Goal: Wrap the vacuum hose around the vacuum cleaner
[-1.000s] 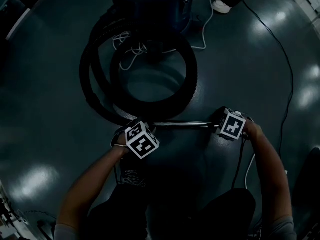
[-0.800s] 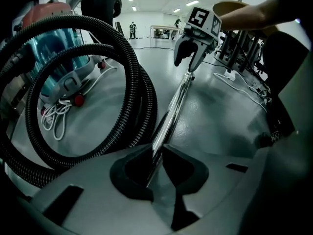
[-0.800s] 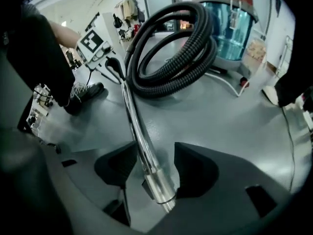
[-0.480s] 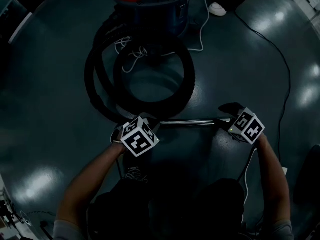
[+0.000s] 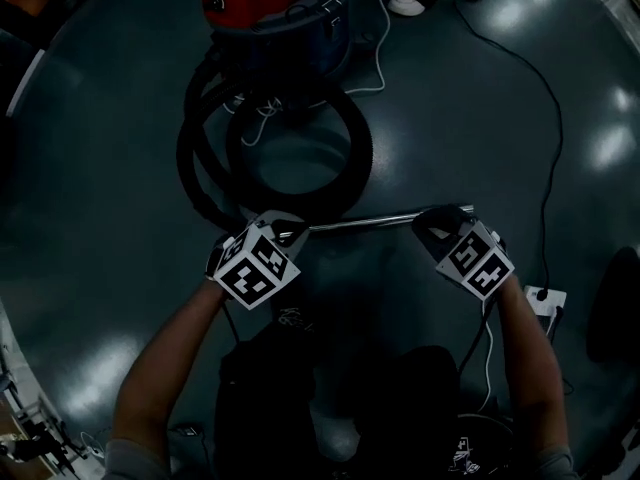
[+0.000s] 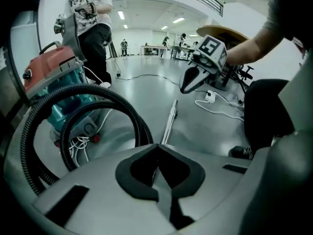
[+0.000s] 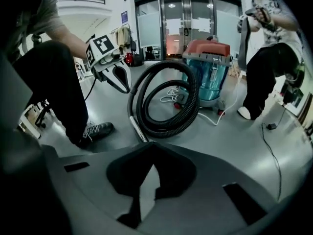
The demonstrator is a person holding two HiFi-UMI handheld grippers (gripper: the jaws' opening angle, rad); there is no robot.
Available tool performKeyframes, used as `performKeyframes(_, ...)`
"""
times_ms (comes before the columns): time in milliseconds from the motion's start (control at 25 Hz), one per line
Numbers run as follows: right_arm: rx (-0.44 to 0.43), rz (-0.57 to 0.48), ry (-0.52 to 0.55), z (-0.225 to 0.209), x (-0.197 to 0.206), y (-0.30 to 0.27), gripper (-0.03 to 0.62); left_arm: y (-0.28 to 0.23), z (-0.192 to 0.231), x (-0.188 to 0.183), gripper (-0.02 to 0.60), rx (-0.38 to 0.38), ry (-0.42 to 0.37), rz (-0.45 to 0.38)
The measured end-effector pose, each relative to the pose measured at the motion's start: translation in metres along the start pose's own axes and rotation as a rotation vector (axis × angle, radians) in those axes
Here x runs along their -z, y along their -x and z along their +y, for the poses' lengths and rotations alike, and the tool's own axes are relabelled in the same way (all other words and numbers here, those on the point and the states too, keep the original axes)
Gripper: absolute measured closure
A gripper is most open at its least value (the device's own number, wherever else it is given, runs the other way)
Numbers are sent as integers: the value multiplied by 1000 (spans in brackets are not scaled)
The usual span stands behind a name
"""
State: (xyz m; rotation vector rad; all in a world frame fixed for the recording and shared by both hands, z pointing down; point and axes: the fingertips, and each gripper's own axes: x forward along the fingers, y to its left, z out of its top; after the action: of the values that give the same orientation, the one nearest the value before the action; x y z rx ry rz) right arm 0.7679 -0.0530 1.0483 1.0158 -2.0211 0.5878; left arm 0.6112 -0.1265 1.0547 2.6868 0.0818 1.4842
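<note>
The vacuum cleaner [image 5: 270,3], red on top with a blue body, stands on the floor at the far side. Its black ribbed hose [image 5: 360,158] lies in loops in front of it. The loops end in a metal wand [image 5: 365,222], which is held level between my two grippers. My left gripper [image 5: 285,230] is shut on the wand's hose end. My right gripper [image 5: 440,218] has just closed on the other end. In the left gripper view the wand [image 6: 168,124] runs out from the jaws toward the right gripper [image 6: 190,80]. The right gripper view shows the wand [image 7: 138,131], hose [image 7: 188,106] and vacuum [image 7: 208,67].
A white cord [image 5: 375,63] trails beside the vacuum. A black cable [image 5: 545,118] crosses the floor at right and reaches a white power strip [image 5: 545,303]. A person [image 7: 264,58] stands next to the vacuum. My own legs and a shoe [image 7: 95,129] are close below the wand.
Both grippers have risen with the wand between them. The wand has come up off the floor, and the hose end has been drawn up with it.
</note>
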Motion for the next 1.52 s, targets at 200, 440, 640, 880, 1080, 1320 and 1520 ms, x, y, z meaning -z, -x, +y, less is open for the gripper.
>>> performKeyframes(200, -4, -56, -182, 30, -30, 59, 589, 60, -27, -42, 574, 31, 80, -56)
performKeyframes(440, -22, -71, -280, 97, -59, 139, 589, 137, -89, -93, 574, 130, 107, -86)
performKeyframes(640, -43, -95, -327, 156, -86, 212, 589, 209, -146, -126, 574, 121, 86, -115)
performKeyframes(880, -90, -84, -250, 225, -129, 308, 589, 312, -204, -170, 574, 39, 128, -195)
performKeyframes(1080, -128, -123, -152, 275, -195, 370, 589, 406, -228, -188, 574, -36, 172, -269)
performKeyframes(1320, -115, -236, -81, 317, -305, 415, 589, 515, -222, -178, 574, -153, 268, -359)
performKeyframes(1520, -142, -389, -15, 367, -411, 422, 589, 602, -200, -143, 574, -231, 426, -480)
